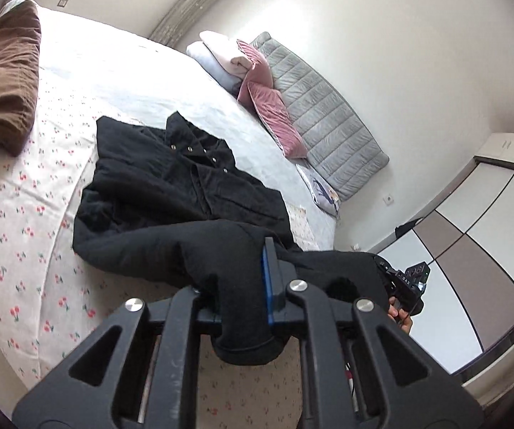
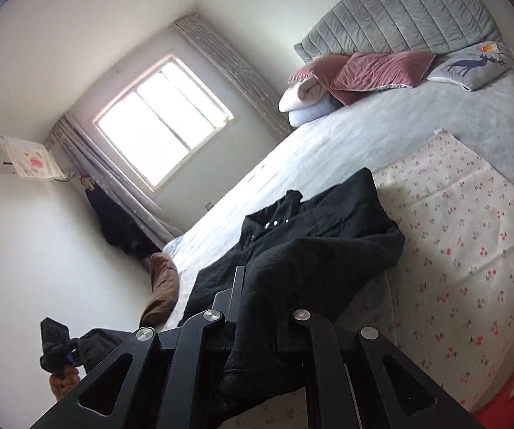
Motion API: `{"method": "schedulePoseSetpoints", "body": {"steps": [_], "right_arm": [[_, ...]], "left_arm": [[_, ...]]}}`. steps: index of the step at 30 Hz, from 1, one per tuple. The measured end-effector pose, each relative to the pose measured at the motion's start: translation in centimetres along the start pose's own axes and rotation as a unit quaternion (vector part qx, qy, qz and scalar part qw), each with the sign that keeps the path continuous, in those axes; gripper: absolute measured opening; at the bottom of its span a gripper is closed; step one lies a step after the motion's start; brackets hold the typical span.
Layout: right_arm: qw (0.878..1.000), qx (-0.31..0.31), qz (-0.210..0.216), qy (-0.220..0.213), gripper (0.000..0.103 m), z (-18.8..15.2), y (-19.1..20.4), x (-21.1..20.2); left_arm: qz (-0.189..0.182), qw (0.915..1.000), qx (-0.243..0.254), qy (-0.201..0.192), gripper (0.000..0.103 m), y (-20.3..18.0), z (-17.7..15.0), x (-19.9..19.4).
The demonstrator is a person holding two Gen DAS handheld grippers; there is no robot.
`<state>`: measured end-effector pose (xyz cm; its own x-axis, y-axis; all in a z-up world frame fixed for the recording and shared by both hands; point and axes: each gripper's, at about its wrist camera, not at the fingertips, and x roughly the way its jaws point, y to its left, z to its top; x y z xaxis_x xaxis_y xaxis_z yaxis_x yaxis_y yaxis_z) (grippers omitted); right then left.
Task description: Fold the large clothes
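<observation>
A large black jacket with metal snaps lies front up on the bed; it also shows in the right wrist view. My left gripper is shut on the end of one black sleeve, which hangs through the jaws. My right gripper is shut on the other sleeve, pulled off the bed edge toward the camera. The right gripper's body shows at the right in the left wrist view, and the left gripper's body at the lower left in the right wrist view.
The bed has a cherry-print cloth over a pale sheet. A brown blanket lies at one side. Folded clothes, pink pillows and a grey headboard are at the head. A wardrobe stands nearby.
</observation>
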<state>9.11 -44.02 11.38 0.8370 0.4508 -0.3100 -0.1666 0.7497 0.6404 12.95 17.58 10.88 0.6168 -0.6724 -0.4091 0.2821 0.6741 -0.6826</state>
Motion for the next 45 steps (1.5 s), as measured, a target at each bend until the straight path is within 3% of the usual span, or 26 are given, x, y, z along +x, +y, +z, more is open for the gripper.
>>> {"method": "schedulePoseSetpoints", "body": {"steps": [7,16,21,27,33,36,38,40,42,45], "right_arm": [[0.999,0.021,-0.030,-0.008,0.009,6.4,-1.6,6.2],[0.995,0.026,-0.088,0.030,0.009,10.2,-4.9,17.9],[0.988,0.020,-0.138,0.063,0.009,9.7,-7.6,24.3],[0.974,0.001,-0.199,0.105,0.009,7.3,-10.9,29.8],[0.963,-0.015,-0.232,0.134,0.012,4.7,-13.0,32.4],[0.968,-0.011,-0.211,0.135,0.027,4.9,-12.5,31.0],[0.974,-0.006,-0.181,0.136,0.050,5.5,-12.1,29.0],[0.980,-0.015,-0.159,0.120,0.063,6.0,-11.6,26.5],[0.981,-0.034,-0.153,0.114,0.065,6.5,-10.8,24.5],[0.971,-0.096,-0.177,0.132,0.066,6.3,-9.9,23.4]], "left_arm": [[0.045,0.9985,-0.011,-0.029,0.014,2.8,7.1,4.4],[0.126,0.9919,-0.012,-0.009,0.014,8.7,13.2,14.0],[0.162,0.9861,-0.032,0.022,0.015,13.7,13.7,19.5],[0.191,0.9784,-0.053,0.057,0.015,18.9,11.7,24.3],[0.191,0.9792,-0.028,0.062,0.018,18.7,11.0,24.5],[0.183,0.9799,-0.006,0.081,0.027,17.2,11.3,23.2],[0.172,0.9818,0.006,0.081,0.041,16.2,11.4,21.4],[0.188,0.9799,0.036,0.056,0.080,15.1,11.6,19.1],[0.200,0.9764,0.080,0.023,0.085,14.0,11.6,16.9],[0.220,0.9647,0.139,0.041,0.088,13.6,11.7,16.2]]}}
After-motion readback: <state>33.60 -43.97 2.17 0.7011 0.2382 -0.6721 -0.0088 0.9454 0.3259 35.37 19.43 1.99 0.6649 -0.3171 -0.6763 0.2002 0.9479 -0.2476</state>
